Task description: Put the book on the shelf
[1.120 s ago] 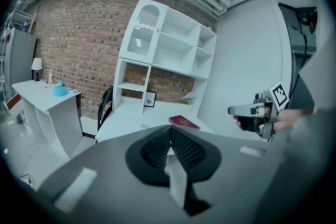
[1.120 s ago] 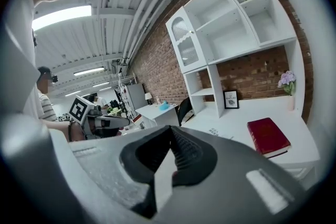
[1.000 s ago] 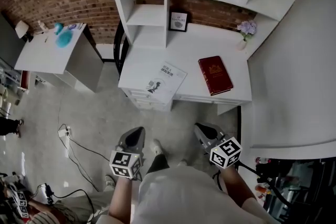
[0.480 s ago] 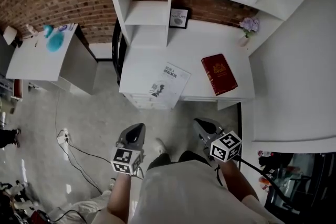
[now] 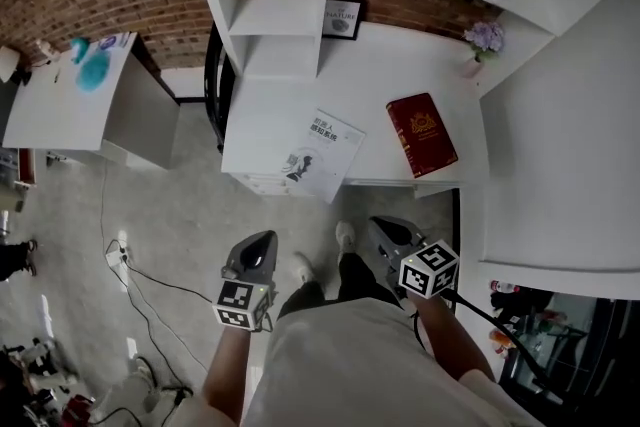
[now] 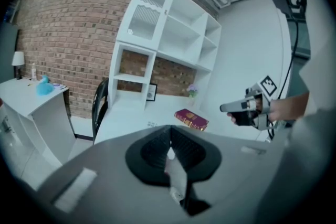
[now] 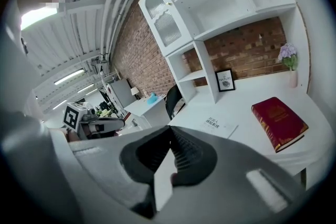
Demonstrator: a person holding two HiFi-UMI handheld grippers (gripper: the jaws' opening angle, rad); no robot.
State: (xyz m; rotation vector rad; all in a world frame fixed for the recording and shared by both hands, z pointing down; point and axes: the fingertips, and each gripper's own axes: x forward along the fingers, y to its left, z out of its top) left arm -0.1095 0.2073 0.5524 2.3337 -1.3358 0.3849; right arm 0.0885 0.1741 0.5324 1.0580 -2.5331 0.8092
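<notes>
A dark red book [image 5: 421, 134] lies flat near the right front edge of the white desk [image 5: 370, 75]; it also shows in the left gripper view [image 6: 191, 119] and the right gripper view [image 7: 279, 123]. The white shelf unit [image 5: 270, 10] stands on the desk's back, its cubbies bare. My left gripper [image 5: 255, 254] and right gripper [image 5: 385, 237] hover above the floor in front of the desk, short of the book. Both are shut with nothing between the jaws. The left gripper view catches the right gripper [image 6: 231, 107] held in a hand.
A white booklet [image 5: 320, 153] overhangs the desk's front edge. A small framed picture [image 5: 342, 19] and a vase of purple flowers [image 5: 484, 40] stand at the back. A black chair [image 5: 212, 80] sits left of the desk, a second white table [image 5: 70, 100] farther left. Cables [image 5: 125, 265] lie on the floor.
The head view has shifted toward the desk, so desk and book sit lower in the frame. A foot has stepped forward. Both grippers stay shut at about the same height.
</notes>
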